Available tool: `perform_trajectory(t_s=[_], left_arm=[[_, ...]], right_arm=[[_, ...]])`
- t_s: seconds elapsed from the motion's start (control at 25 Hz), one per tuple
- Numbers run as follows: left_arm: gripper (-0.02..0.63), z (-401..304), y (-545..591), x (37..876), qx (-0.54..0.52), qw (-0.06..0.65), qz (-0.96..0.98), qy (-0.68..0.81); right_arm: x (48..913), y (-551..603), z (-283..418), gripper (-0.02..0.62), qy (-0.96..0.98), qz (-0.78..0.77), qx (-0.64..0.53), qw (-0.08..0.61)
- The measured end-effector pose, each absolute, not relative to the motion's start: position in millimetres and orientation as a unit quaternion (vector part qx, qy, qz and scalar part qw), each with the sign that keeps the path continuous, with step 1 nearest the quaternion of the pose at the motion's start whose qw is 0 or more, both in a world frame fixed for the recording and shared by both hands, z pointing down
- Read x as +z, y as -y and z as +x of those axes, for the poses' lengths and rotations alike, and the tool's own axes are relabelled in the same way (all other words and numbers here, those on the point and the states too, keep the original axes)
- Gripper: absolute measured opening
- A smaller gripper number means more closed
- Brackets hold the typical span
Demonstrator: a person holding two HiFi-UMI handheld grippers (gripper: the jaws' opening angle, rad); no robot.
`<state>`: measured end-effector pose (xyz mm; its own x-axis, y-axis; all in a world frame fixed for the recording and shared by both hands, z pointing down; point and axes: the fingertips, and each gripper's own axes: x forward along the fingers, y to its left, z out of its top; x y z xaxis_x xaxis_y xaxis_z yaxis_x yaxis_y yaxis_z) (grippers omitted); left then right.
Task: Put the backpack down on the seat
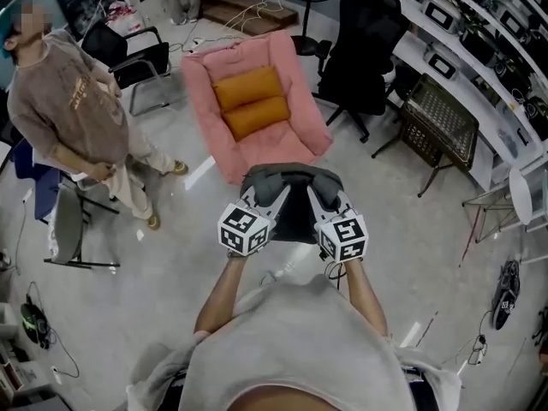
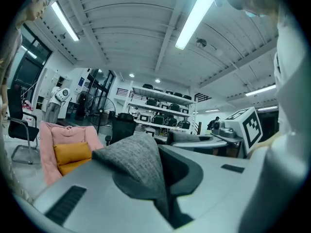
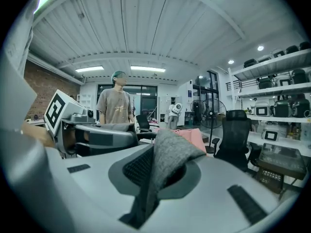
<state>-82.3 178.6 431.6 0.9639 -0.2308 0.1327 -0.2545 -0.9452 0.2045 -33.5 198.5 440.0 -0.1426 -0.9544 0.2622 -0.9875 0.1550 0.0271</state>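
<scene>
- backpack (image 1: 289, 197): dark grey, soft fabric, hangs in the air in front of the person, over bare floor (image 1: 411, 229), short of the seat and not touching it
- handling, my read: limp and saggy, no stiff shell, looks lightly loaded; not fragile; the woven cloth should give decent grip, but a thin pinch can creep out
- best hold looks like the top edge or strap area, one pinch either side so the load hangs level, which is roughly the hold now
- left gripper (image 1: 272, 193): clamped tight on a fold of grey backpack cloth; the fold bulges up out of the jaws in the left gripper view
- right gripper (image 1: 315, 195): same, clenched on a grey fold that stands up between the jaws
- pose: both forearms reach forward, elbows bent, grippers side by side and close, jaws pointing ahead and angled slightly inward, marker cubes facing up
- seat (image 1: 295, 122): pink armchair ahead, two orange cushions (image 1: 250, 103) lying on it
- around: bystander (image 1: 81, 114) at left, black office chair (image 1: 364, 54) right of the armchair
</scene>
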Motion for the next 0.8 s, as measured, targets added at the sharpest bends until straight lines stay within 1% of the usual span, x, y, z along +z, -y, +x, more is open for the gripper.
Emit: perform_trajectory(t_s=[0.4, 0.8], left_arm=[[0.021, -44.8, -106.9, 441.9, 0.065, 0.116, 0.985, 0.112], [0.021, 3.6, -18.5, 453.8, 0.075, 0.113, 0.981, 0.141]], right_arm=[[451.0, -129.0, 1.6, 0.028, 0.748, 0.65, 0.083, 0.11], [464.7, -41.2, 48.7, 0.028, 0.766, 0.628, 0.085, 0.103]])
